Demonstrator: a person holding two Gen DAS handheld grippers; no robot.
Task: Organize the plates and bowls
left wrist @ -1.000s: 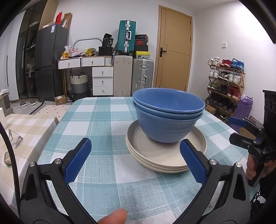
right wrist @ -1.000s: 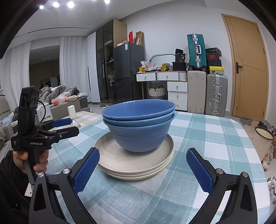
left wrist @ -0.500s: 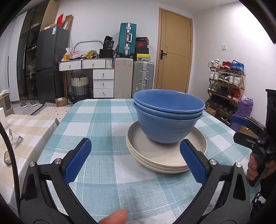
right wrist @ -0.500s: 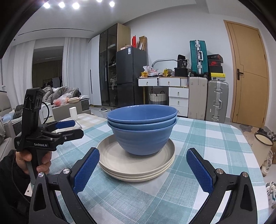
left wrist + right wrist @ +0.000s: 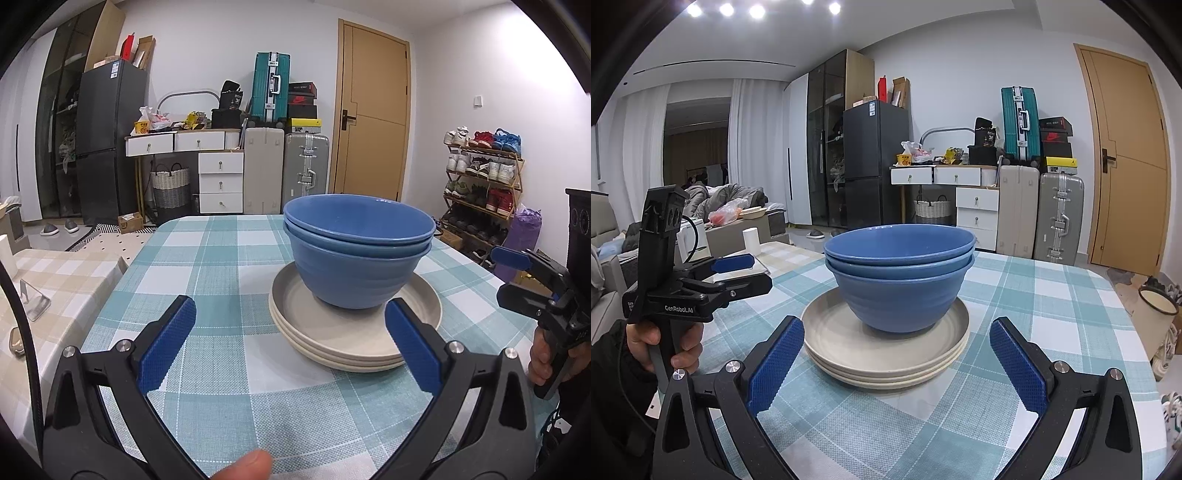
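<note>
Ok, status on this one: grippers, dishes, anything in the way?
Left gripper open, empty. Right gripper open, empty. Two blue bowls nested on three beige plates, centred on checked table. Nothing between grippers and stack.

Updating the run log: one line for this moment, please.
left gripper: open, empty | right gripper: open, empty | blue bowls: nested on beige plates | stack untouched

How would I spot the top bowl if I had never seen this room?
Find the table with the teal checked cloth. Near its middle sits a stack of beige plates carrying two nested blue bowls. The top bowl is the upper, inner one, its rim riding above the lower bowl.
</note>
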